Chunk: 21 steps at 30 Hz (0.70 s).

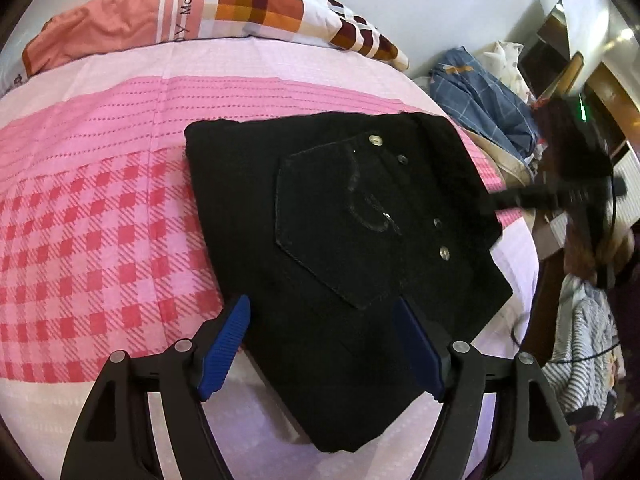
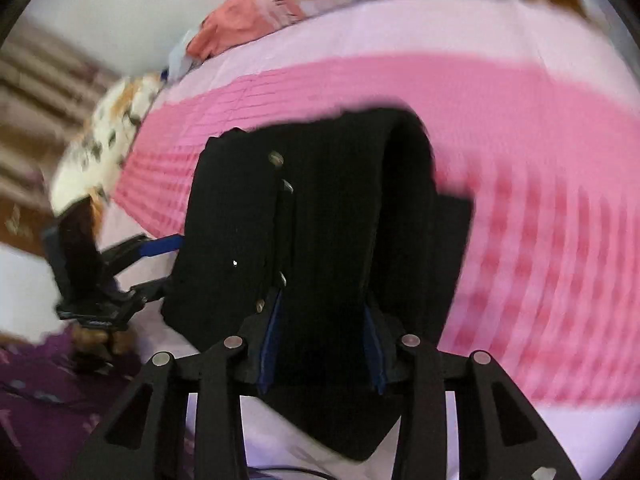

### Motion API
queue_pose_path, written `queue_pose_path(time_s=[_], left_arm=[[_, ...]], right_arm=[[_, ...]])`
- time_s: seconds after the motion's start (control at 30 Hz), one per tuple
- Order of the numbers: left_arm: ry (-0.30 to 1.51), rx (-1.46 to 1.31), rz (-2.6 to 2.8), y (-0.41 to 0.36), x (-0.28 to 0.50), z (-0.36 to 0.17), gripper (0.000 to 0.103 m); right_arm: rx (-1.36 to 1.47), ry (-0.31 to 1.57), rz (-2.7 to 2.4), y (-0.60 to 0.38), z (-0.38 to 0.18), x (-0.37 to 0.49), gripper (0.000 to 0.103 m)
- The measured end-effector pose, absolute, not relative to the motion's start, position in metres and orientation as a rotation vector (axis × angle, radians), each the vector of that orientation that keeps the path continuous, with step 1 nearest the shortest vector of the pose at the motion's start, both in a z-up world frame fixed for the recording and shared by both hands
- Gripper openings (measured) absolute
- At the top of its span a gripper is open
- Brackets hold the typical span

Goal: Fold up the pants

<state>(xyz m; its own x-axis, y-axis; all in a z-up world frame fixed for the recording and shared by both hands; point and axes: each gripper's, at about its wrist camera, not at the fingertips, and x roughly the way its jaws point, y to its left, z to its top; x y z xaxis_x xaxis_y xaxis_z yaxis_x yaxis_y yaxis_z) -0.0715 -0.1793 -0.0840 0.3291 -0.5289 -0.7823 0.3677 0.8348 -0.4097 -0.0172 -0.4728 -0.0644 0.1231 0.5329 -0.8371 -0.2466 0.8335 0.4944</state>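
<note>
Pink bedspread [image 2: 520, 128] blurred behind folded black pants [image 2: 320, 220].

Readable text appears in only one place: the pillow [image 1: 208, 12] at the head of the bed, far ahead of my left hand-held gripper [image 1: 322, 344] and to its left. Dark lettering runs along a pale stripe on the pillowcase, turned sideways. I can make out "Mamas" followed by a cut-off fragment, and before it a partial "y". My right wrist view is blurred, and nothing there can be read.
</note>
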Motion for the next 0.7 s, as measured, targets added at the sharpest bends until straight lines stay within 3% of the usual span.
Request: queue_pose_path(time_s=[0.17, 0.27, 0.43, 0.5, 0.7], left_arm=[[1.116, -0.221, -0.585, -0.170, -0.063, -0.086, 0.076], [1.109, -0.236, -0.573, -0.163, -0.063, -0.082, 0.076], [1.121, -0.258, -0.553, -0.159, -0.065, -0.080, 0.076], [1.129, -0.256, -0.548, -0.159, -0.067, -0.078, 0.076], [1.135, -0.223, -0.548, -0.164, -0.073, -0.072, 0.076]], right_arm=[[0.457, 1.172, 0.489, -0.519, -0.066, -0.038, 0.038], [0.600, 1.123, 0.492, -0.543, -0.073, -0.050, 0.052], [0.800, 1.063, 0.542, -0.557, -0.082, -0.077, 0.053], [0.908, 1.033, 0.563, -0.562, -0.087, -0.089, 0.063], [0.876, 1.078, 0.518, -0.534, -0.106, -0.095, 0.064]])
